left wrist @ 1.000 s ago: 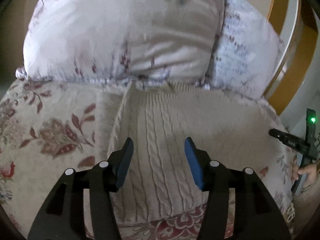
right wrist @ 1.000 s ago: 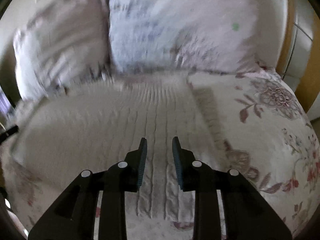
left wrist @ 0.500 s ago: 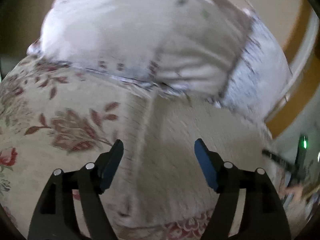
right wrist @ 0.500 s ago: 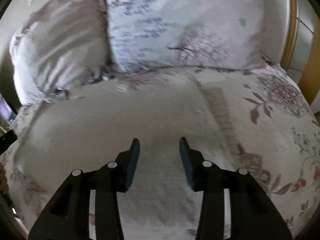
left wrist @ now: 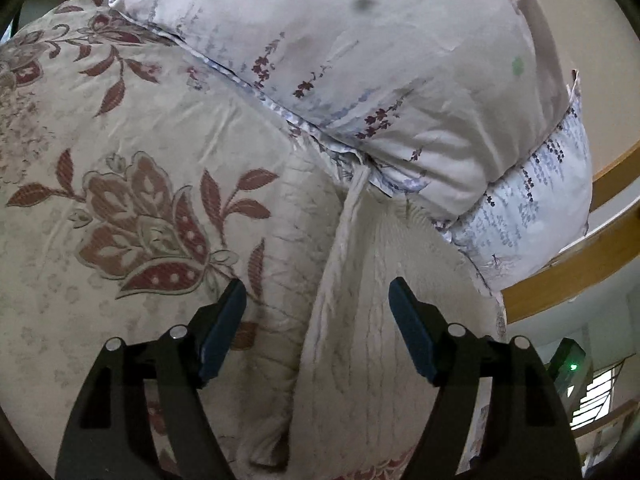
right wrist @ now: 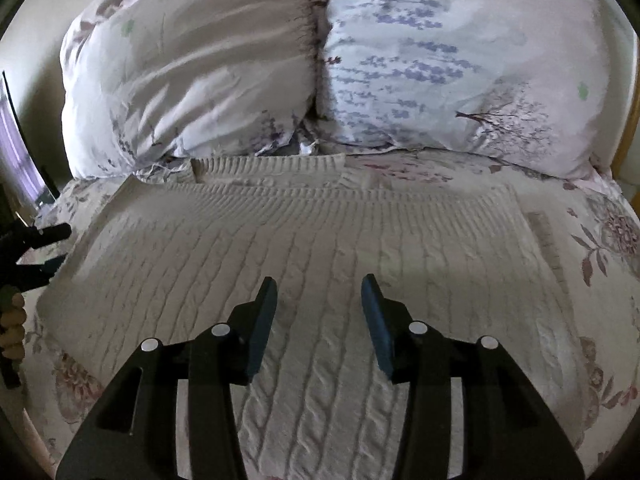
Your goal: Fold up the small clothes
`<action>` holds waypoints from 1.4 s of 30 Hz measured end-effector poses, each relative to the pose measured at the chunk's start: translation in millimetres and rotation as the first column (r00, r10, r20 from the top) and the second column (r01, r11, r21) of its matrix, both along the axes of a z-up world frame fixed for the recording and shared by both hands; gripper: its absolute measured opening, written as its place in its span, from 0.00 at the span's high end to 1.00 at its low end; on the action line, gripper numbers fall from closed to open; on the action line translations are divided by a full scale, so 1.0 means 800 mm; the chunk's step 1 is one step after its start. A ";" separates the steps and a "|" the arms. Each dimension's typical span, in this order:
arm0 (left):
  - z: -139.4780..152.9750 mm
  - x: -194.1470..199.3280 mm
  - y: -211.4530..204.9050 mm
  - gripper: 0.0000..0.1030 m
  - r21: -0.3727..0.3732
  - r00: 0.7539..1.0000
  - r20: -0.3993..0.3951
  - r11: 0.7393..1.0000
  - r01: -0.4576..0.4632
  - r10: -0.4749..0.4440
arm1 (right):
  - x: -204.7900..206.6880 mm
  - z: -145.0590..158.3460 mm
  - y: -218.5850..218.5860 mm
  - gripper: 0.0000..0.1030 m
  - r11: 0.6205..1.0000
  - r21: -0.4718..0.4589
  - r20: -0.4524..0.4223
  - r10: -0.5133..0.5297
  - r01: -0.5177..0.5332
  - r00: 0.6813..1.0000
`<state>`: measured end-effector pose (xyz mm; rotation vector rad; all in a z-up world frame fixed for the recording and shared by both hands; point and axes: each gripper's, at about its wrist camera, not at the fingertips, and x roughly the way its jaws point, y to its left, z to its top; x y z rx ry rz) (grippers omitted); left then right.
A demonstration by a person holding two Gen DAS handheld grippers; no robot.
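Note:
A cream cable-knit sweater [right wrist: 312, 248] lies flat on a floral bedspread [right wrist: 608, 256], its ribbed edge against the pillows. In the left wrist view the sweater [left wrist: 380, 320] runs down the middle, its left edge a raised fold. My left gripper [left wrist: 316, 304] is open and empty, just above that left edge. My right gripper [right wrist: 319, 294] is open and empty, hovering over the middle of the sweater. The left gripper also shows at the left rim of the right wrist view [right wrist: 36, 256].
Two floral pillows [right wrist: 192, 72] [right wrist: 460, 60] stand at the head of the bed behind the sweater. A wooden bed frame [left wrist: 568, 276] runs along the right. The bedspread [left wrist: 140, 200] extends left of the sweater.
Both grippers have opened wider. The left gripper moved left and tilted, from over the sweater's middle to its left edge. The right gripper stays over the middle.

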<state>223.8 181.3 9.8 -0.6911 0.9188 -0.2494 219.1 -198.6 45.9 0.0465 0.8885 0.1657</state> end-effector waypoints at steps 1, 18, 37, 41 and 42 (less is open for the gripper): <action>0.000 0.001 -0.002 0.29 -0.012 1.000 0.001 1.000 0.003 -0.003 | 0.002 -0.004 0.002 0.54 1.000 -0.009 -0.012 0.003 -0.003 1.000; -0.017 0.012 -0.010 0.77 -0.171 0.998 -0.058 0.985 -0.009 -0.001 | -0.002 -0.013 0.016 0.52 0.997 -0.081 0.011 0.014 -0.014 1.000; 0.106 0.028 -0.148 0.85 -0.279 0.956 0.237 0.930 0.240 -0.175 | 0.000 -0.011 0.014 0.52 0.996 -0.074 0.005 0.050 -0.049 0.999; 0.116 0.038 -0.203 0.85 -0.283 0.938 0.254 0.910 0.304 -0.235 | -0.012 0.009 -0.037 0.52 0.996 0.093 0.022 -0.020 0.017 1.000; 0.116 0.040 -0.213 0.85 -0.286 0.936 0.254 0.905 0.314 -0.244 | -0.016 0.014 -0.051 0.52 0.992 0.120 0.033 -0.044 0.040 0.998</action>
